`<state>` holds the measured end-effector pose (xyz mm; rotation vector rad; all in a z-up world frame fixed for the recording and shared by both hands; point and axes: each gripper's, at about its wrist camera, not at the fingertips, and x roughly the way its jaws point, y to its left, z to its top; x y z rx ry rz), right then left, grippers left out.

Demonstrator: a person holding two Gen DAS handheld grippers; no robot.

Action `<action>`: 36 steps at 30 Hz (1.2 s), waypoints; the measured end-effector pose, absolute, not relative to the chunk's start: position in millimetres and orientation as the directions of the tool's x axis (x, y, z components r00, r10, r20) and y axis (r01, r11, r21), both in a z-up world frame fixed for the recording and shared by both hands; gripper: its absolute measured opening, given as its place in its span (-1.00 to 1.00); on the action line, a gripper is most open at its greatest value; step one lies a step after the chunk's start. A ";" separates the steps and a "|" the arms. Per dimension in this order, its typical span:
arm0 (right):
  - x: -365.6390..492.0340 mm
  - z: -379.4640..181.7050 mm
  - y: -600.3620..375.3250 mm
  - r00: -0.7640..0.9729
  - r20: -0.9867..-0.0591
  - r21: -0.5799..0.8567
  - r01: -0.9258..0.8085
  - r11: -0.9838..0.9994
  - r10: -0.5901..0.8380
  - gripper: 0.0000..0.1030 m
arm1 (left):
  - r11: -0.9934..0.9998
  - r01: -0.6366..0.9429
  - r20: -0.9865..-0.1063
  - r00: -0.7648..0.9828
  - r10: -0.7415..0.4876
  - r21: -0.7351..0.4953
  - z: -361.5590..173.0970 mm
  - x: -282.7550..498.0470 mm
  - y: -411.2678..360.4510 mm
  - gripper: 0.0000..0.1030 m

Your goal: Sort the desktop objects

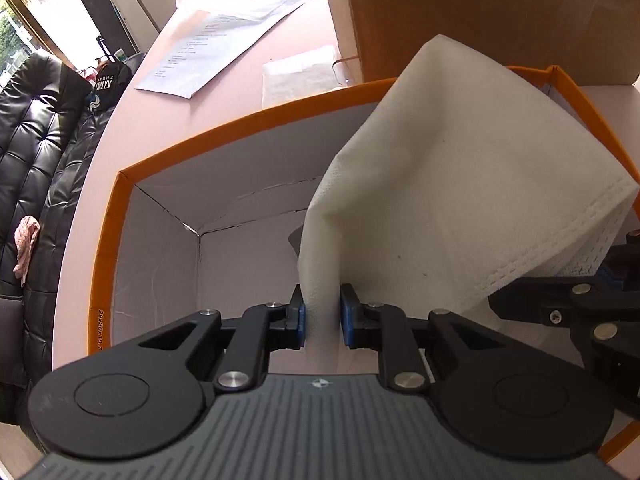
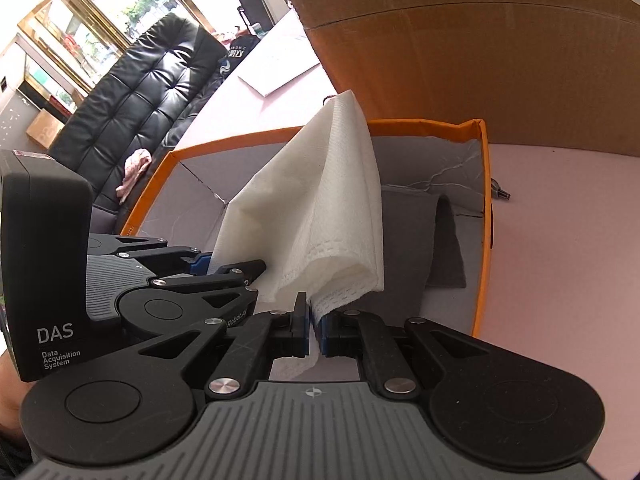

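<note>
A white paper napkin hangs over an open box with an orange rim and grey inside. My left gripper is shut on one corner of the napkin. My right gripper is shut on another corner of the napkin, close beside the left gripper. The napkin is lifted above the box. A folded grey cloth lies on the box floor under the napkin.
A large brown cardboard box stands behind the orange box. Printed papers and another white napkin lie on the pink table. A small metal piece lies right of the box. A black sofa is left.
</note>
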<state>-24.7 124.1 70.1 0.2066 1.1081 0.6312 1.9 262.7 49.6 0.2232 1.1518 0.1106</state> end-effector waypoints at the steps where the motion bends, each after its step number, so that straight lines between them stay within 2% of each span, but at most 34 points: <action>1: -24.5 69.7 124.8 0.294 -0.772 0.451 -0.370 0.812 0.563 -0.89 | 0.972 0.018 -0.894 0.398 0.208 0.234 49.6 2.6 263.6 -0.46; 3: -21.6 67.6 128.9 0.296 -0.783 0.432 -0.373 0.821 0.547 -0.89 | 0.971 -0.001 -0.895 0.387 0.220 0.238 50.5 3.2 266.2 -0.24; 4: -21.8 67.8 130.7 0.295 -0.791 0.417 -0.379 0.826 0.535 -0.85 | 0.969 -0.007 -0.894 0.383 0.232 0.248 50.9 3.4 267.6 0.03; 5: -22.0 68.3 132.2 0.294 -0.797 0.406 -0.385 0.829 0.527 -0.82 | 0.964 -0.016 -0.890 0.380 0.252 0.265 51.3 3.5 269.1 0.44; 6: -22.2 68.8 133.4 0.292 -0.799 0.403 -0.390 0.828 0.526 -0.64 | 0.959 -0.025 -0.885 0.381 0.269 0.281 52.3 2.9 271.0 0.59; 7: -21.9 68.9 134.5 0.290 -0.799 0.404 -0.390 0.827 0.527 -0.47 | 0.960 -0.031 -0.884 0.384 0.267 0.277 53.8 1.9 274.4 0.65; 8: -21.7 68.8 136.6 0.289 -0.807 0.391 -0.390 0.834 0.514 -0.40 | 0.966 -0.041 -0.891 0.379 0.251 0.255 55.0 1.4 279.9 0.65; 12: -25.7 66.5 148.4 0.255 -0.846 0.328 -0.445 0.834 0.468 0.10 | 0.983 -0.078 -0.914 0.361 0.183 0.166 60.5 -2.2 294.4 0.65; 13: -27.4 65.7 151.5 0.236 -0.849 0.327 -0.467 0.822 0.472 0.45 | 0.987 -0.062 -0.918 0.363 0.160 0.147 63.0 -4.6 293.4 0.65; 15: -32.4 65.5 152.4 0.205 -0.835 0.368 -0.481 0.796 0.510 0.80 | 0.990 -0.051 -0.921 0.363 0.141 0.131 66.2 -7.9 290.6 0.65; 19: -37.9 71.8 147.2 0.240 -0.829 0.371 -0.440 0.818 0.506 0.82 | 0.988 -0.043 -0.911 0.382 0.153 0.148 73.6 -14.6 282.6 0.65; 24: -40.8 82.6 135.9 0.267 -0.809 0.378 -0.445 0.812 0.523 0.83 | 0.979 -0.036 -0.855 0.481 0.194 0.203 92.4 -25.2 274.6 0.65; 29: -51.8 101.6 125.2 0.362 -0.784 0.342 -0.425 0.838 0.504 0.83 | 0.983 -0.077 -0.810 0.559 0.181 0.167 119.5 -36.4 280.4 0.65; 32: -59.6 114.7 117.6 0.426 -0.756 0.317 -0.427 0.847 0.497 0.83 | 0.982 -0.103 -0.744 0.641 0.188 0.159 140.3 -49.7 283.0 0.65; 36: -70.4 135.5 102.3 0.574 -0.668 0.269 -0.407 0.873 0.473 0.83 | 0.982 -0.159 -0.669 0.720 0.184 0.099 165.5 -65.6 302.4 0.66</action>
